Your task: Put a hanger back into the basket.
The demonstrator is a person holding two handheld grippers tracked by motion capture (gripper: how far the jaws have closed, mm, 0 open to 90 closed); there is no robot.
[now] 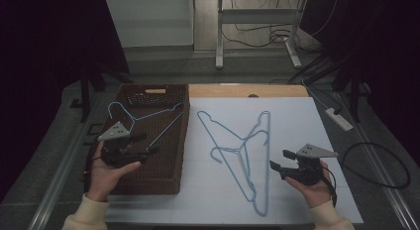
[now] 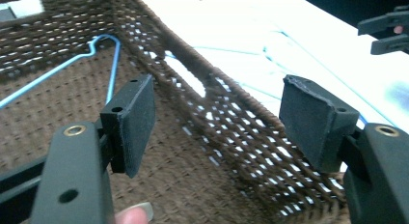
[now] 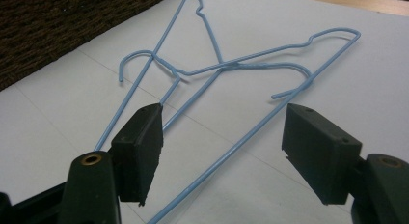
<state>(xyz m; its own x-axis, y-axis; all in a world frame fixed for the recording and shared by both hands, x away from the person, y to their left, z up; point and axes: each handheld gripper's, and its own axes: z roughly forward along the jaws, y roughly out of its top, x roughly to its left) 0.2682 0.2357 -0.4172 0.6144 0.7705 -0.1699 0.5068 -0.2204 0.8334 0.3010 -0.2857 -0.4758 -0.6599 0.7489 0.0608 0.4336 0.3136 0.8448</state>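
Blue hangers, one in the basket, two on the table
Left gripper (image 1: 148, 144) wide and empty over the woven basket (image 1: 163, 185); right gripper (image 1: 279, 159) wide beside the crossed hangers (image 1: 245, 150); no readable writing

Person's left hand (image 1: 106, 170) palm-up, cradling the black two-jaw left gripper (image 1: 143, 144), jaws spread wide with nothing between, right hand (image 1: 313, 186) low, cupping the black two-jaw right gripper (image 1: 281, 160), jaws wide apart and empty, cream sleeves at both wrists
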